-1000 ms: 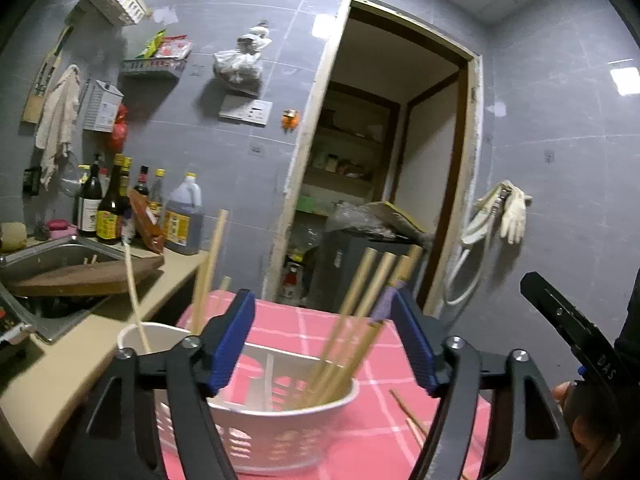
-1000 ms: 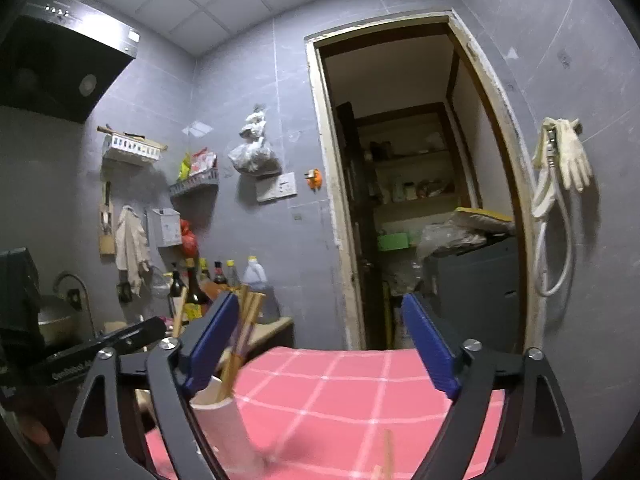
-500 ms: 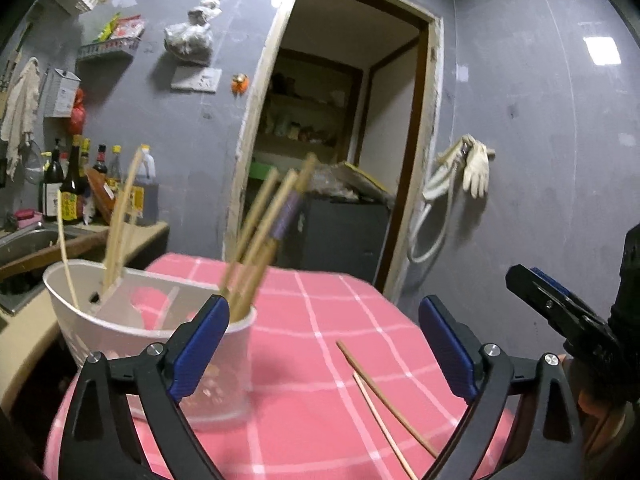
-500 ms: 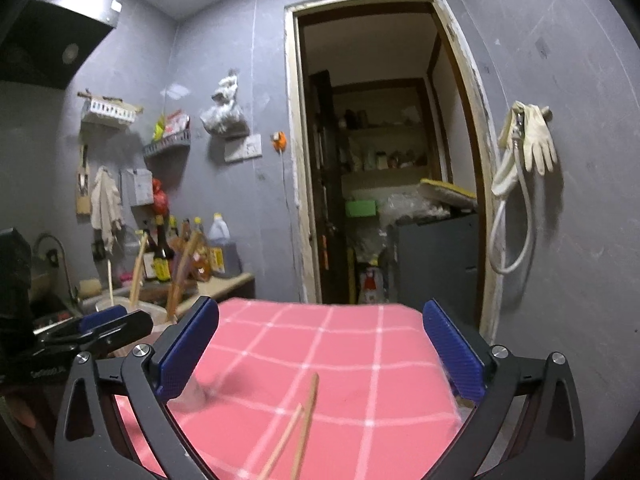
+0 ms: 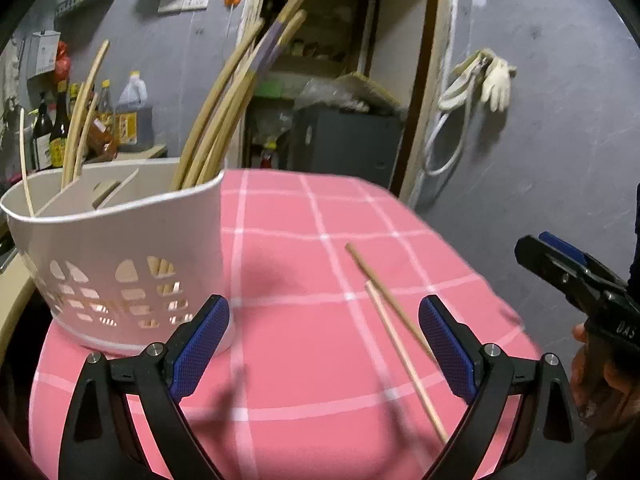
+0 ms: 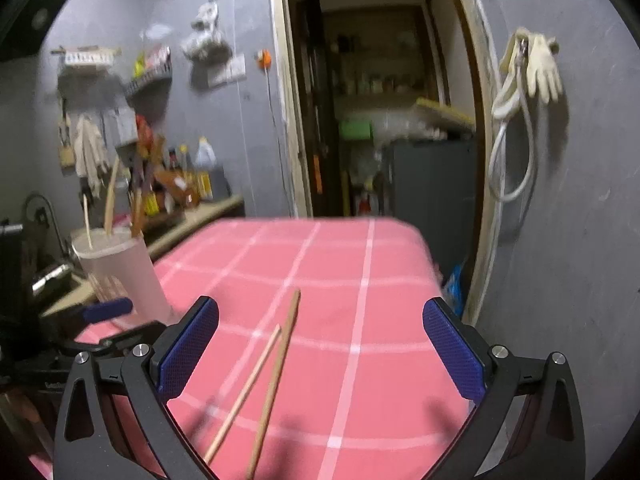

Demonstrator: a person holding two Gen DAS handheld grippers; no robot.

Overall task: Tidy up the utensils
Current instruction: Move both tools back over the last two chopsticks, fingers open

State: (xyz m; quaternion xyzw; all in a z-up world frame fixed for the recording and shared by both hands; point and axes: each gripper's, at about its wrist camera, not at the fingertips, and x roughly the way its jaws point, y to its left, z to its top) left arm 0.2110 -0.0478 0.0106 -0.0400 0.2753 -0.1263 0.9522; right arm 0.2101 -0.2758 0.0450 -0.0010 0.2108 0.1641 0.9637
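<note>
Two wooden chopsticks (image 5: 394, 326) lie side by side on the pink checked tablecloth (image 5: 304, 264); they also show in the right wrist view (image 6: 268, 372). A white perforated utensil basket (image 5: 120, 248) stands at the left and holds several chopsticks (image 5: 236, 96) upright. My left gripper (image 5: 324, 344) is open and empty, low over the cloth, with the basket to its left and the loose chopsticks just inside its right finger. My right gripper (image 6: 320, 348) is open and empty above the loose chopsticks. It also shows at the right edge of the left wrist view (image 5: 576, 276).
A counter (image 6: 192, 224) with a sink and several bottles (image 5: 132, 116) runs along the left of the table. An open doorway (image 6: 380, 120) to a storeroom is behind. Gloves and a hose (image 5: 480, 80) hang on the right wall. The table's right edge drops off close to the chopsticks.
Both grippers have swung to the right and lower, away from the basket. The two loose chopsticks on the cloth have come into view between the fingers. Both grippers stayed open.
</note>
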